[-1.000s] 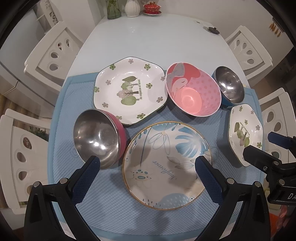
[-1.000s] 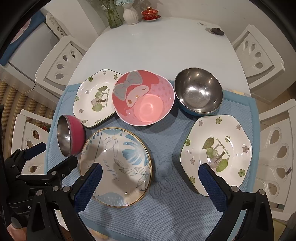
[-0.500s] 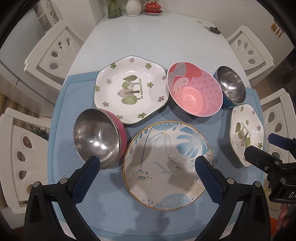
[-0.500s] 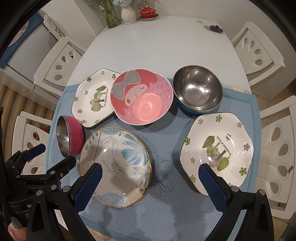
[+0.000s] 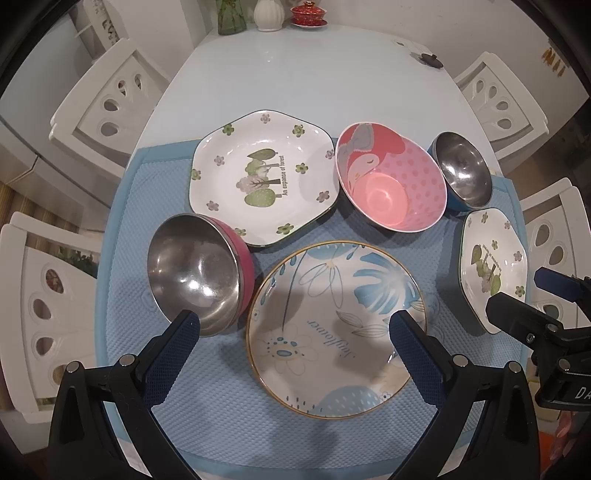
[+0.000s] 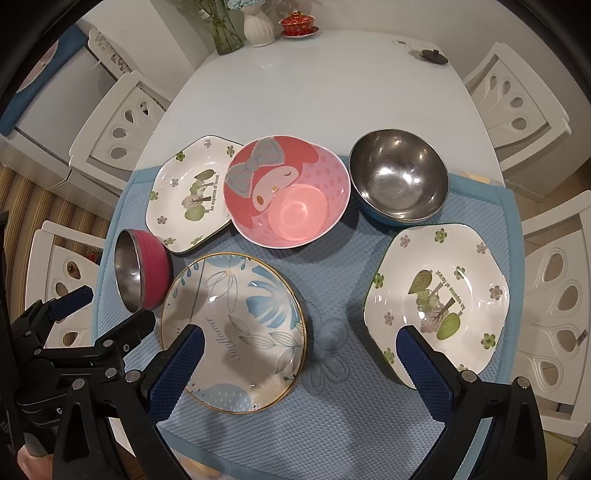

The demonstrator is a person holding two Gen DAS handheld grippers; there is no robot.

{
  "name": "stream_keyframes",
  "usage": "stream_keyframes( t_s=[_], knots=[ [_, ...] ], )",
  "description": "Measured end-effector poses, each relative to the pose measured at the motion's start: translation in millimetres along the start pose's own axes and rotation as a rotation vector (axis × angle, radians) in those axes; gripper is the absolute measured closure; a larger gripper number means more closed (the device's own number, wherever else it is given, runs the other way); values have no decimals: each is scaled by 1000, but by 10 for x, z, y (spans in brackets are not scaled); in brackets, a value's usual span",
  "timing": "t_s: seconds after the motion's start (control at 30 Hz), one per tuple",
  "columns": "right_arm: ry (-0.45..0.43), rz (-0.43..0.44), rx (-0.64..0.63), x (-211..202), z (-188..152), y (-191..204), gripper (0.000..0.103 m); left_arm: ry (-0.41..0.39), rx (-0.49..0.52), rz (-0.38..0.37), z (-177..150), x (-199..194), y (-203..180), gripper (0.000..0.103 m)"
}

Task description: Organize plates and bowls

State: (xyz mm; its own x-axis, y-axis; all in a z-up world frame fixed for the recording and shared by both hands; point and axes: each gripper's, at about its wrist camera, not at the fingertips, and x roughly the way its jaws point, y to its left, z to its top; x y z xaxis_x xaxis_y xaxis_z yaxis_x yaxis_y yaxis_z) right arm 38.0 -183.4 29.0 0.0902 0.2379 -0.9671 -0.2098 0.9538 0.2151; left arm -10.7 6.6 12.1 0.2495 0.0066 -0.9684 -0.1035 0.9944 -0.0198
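On a blue mat (image 5: 221,406) lie a round blue-leaf plate (image 5: 338,332) (image 6: 232,328), two white hexagonal forest plates, one at the back left (image 5: 264,177) (image 6: 190,194) and one at the right (image 6: 437,302) (image 5: 493,266), a pink cartoon bowl (image 5: 391,188) (image 6: 288,195), a steel bowl with a red outside (image 5: 199,266) (image 6: 142,275) and a steel bowl with a blue outside (image 6: 399,181) (image 5: 463,171). My left gripper (image 5: 295,338) is open above the round plate's near side. My right gripper (image 6: 301,354) is open above the mat between the round plate and the right hexagonal plate. Both are empty.
The white table (image 5: 306,74) stretches beyond the mat. At its far end stand a glass vase (image 6: 225,29), a white vase (image 6: 258,26), a red lidded cup (image 6: 297,24) and a small dark lid (image 6: 434,55). White chairs (image 5: 110,99) (image 6: 517,96) flank both sides.
Both grippers have shifted slightly, so the dishes sit a little lower in each view. Nothing on the mat has moved, and both grippers stay open.
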Motion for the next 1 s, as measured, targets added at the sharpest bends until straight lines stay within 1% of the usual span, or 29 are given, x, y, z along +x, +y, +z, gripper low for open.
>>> stream_keyframes(
  t_s=[0.07, 0.13, 0.4, 0.53, 0.67, 1.0],
  knots=[
    [1, 2, -1, 9, 0, 19, 0, -2, -13, -10, 2, -17, 14, 1],
    [3, 4, -1, 19, -2, 29, 0, -4, -11, -1, 1, -19, 16, 1],
    [5, 8, -2, 22, 12, 29, 0, -5, -25, -6, 13, -30, 29, 1],
    [3, 8, -1, 18, 12, 26, 0, -12, -20, 12, 5, -50, 36, 1],
    [1, 14, -2, 1, 0, 29, 0, -16, -25, 10, 0, -78, 47, 1],
    [-1, 22, 0, -33, -86, 27, 0, -14, -35, 2, -107, -102, 83, 1]
  ],
)
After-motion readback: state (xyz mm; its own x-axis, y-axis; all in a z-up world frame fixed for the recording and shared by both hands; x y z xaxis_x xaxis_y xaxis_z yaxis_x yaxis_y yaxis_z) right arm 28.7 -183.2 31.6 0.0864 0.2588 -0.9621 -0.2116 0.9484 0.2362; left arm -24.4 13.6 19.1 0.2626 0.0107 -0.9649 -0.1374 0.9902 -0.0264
